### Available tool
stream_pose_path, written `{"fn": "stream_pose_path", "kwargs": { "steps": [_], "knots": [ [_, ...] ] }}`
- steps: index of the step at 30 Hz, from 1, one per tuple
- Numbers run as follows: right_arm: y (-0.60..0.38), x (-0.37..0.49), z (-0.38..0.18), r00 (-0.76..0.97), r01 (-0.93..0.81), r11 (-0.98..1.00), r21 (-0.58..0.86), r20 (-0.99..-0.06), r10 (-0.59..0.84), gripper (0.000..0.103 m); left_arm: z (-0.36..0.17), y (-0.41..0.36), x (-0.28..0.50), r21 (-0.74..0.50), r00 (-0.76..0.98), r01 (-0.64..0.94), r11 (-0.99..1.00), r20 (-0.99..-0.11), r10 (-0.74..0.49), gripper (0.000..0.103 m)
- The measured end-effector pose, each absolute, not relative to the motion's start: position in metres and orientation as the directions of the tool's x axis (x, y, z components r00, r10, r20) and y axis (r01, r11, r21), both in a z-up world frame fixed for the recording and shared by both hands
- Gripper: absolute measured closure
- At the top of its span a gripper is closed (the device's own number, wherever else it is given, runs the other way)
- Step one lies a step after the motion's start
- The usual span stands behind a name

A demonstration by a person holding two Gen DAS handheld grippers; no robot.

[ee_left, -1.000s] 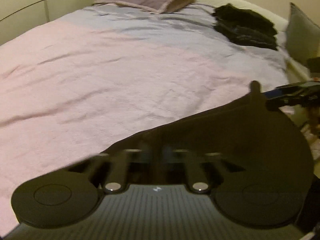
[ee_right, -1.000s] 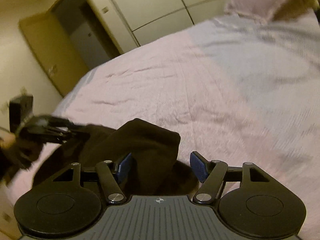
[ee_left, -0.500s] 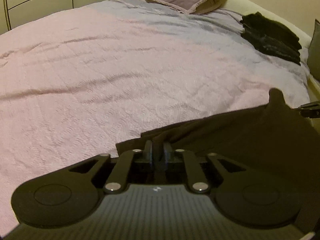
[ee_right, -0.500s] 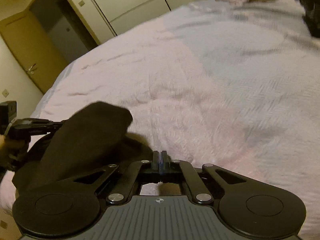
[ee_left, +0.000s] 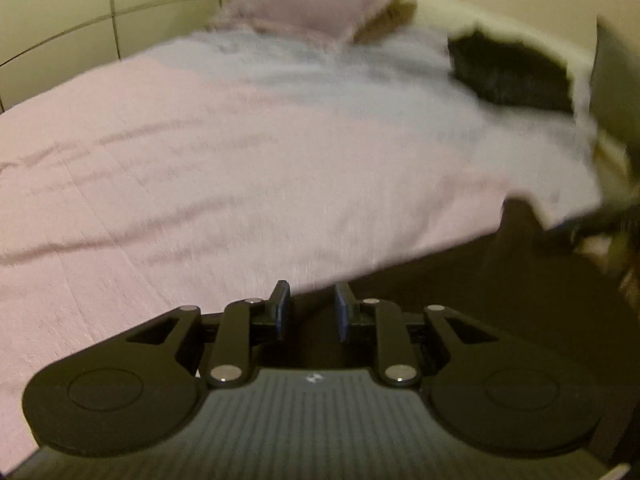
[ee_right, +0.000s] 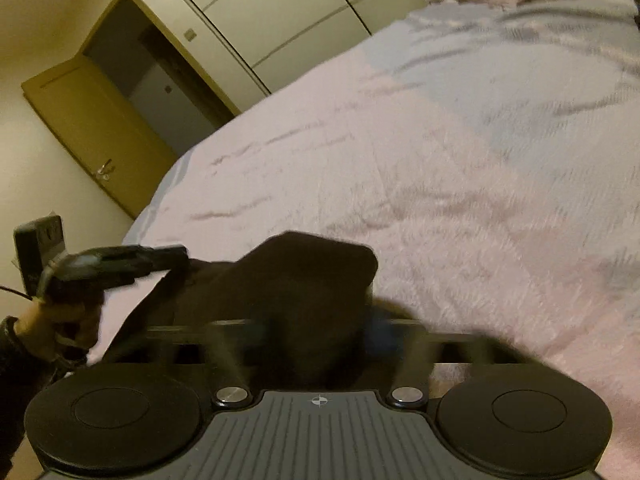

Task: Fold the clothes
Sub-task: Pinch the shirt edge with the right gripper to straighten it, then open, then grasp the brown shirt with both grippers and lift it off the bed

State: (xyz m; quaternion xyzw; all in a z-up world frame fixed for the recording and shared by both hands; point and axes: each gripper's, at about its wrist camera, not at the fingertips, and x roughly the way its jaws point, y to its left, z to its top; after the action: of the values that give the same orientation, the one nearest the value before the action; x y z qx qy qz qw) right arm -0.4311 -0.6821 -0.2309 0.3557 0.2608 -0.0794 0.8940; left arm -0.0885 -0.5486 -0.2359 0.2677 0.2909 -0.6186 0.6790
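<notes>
Left hand-held gripper [ee_left: 308, 308]: the two blue-padded fingers [ee_left: 282, 312] stand a narrow gap apart. The dark garment [ee_left: 460, 300] passes in that gap and under it, but I cannot tell whether the pads press on it. Frame is blurred.

Dark garment: it lies at the near edge of the bed [ee_left: 240, 168], spread toward the right of the left wrist view, with one corner raised into a peak at the right side. A dark blurred shape meets that peak from the right; too smeared to name.

Right hand-held gripper [ee_right: 316, 332]: its fingers are motion-blurred and mostly covered by a raised fold of the garment. The linkage looks spread, with a blue pad [ee_right: 378, 330] showing to the right of the cloth. Whether it grips the cloth cannot be judged.

In the right wrist view the garment bunches into a hump just ahead of the gripper body, resting on the pink part of the bedspread. The left gripper shows at far left, held in a hand [ee_right: 52, 320], its tip touching the garment's far end.

Bed: the bedspread is pink near, pale blue farther. A mauve pillow [ee_left: 312, 12] sits at the head. A pile of dark clothes [ee_left: 508, 72] lies at the far right of the bed, well apart from the garment. An open door [ee_right: 92, 136] stands beyond the left side of the bed.
</notes>
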Motion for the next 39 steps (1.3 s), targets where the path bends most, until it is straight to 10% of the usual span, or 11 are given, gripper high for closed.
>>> {"fn": "stream_pose_path", "kwargs": {
  "steps": [18,39],
  "knots": [
    [-0.665,-0.486,-0.2,0.836,0.354,0.815,0.459,-0.547,-0.055,0.08,-0.199,-0.493,-0.117,0.086,0.143,0.99,0.116,-0.682,-0.717,0.08],
    [-0.569,-0.482,-0.216,0.759,0.04,0.955,0.293,-0.631,0.162,0.069,-0.239,-0.422,-0.189,0.271,0.231,0.962,0.035,-0.738,-0.634,0.07]
  ]
}}
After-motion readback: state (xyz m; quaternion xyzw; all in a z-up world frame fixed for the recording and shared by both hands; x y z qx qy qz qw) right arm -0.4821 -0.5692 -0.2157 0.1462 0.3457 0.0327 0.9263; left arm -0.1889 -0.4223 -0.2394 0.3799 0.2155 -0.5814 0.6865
